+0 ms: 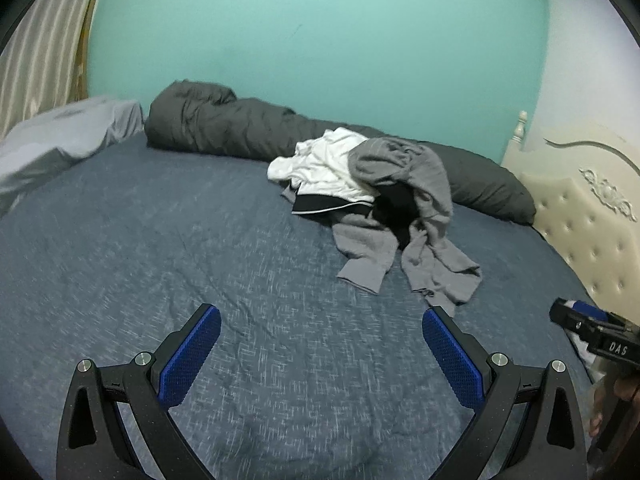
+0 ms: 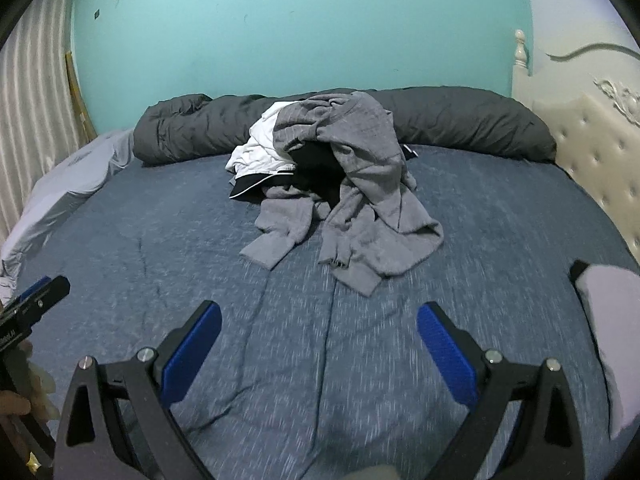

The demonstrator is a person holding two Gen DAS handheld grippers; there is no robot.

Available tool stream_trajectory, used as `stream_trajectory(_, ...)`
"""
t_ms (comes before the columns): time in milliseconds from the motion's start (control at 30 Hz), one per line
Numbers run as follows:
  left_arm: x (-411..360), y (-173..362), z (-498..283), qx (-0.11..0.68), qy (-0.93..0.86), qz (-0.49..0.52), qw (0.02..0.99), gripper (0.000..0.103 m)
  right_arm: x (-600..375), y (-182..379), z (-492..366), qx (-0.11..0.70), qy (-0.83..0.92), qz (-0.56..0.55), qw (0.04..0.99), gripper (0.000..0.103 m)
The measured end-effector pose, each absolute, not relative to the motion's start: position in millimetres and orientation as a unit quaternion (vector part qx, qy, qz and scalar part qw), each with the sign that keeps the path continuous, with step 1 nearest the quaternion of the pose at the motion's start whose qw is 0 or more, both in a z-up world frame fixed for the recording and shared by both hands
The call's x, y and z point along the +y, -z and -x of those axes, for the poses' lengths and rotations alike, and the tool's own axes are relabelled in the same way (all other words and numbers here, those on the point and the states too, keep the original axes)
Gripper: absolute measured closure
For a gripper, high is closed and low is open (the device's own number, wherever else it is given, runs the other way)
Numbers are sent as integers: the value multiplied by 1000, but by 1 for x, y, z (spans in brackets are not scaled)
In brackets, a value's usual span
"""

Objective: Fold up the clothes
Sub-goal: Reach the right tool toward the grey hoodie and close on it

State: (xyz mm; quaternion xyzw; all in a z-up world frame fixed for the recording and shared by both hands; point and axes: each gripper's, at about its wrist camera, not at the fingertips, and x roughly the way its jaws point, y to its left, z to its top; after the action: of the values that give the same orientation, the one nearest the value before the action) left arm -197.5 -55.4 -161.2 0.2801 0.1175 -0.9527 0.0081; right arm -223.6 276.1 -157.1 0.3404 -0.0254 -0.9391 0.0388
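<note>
One heap of clothes [image 2: 332,184], grey sweater over a white and a black piece, sprawls mid-bed [image 2: 160,240] by the far-edge dark duvet roll [image 2: 460,120], sleeves trailing toward the two grippers, left gripper [image 1: 320,356] and right gripper [image 2: 318,352], both spread and empty.

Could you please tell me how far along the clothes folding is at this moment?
Nothing looks folded: the grey garment, white garment and black garment lie heaped on the bed. The left gripper and right gripper are open, holding nothing. All folding remains.
</note>
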Motion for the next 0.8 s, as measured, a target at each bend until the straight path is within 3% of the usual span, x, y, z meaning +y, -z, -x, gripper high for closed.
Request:
stream_trajectory(733,-92,248,258,153,939,-307,31,0,281,196,412,-9,943,-330,42,10)
stream_trajectory(800,-94,252,260,151,939,-308,34,0,274,194,434,2,944,-328,49,15)
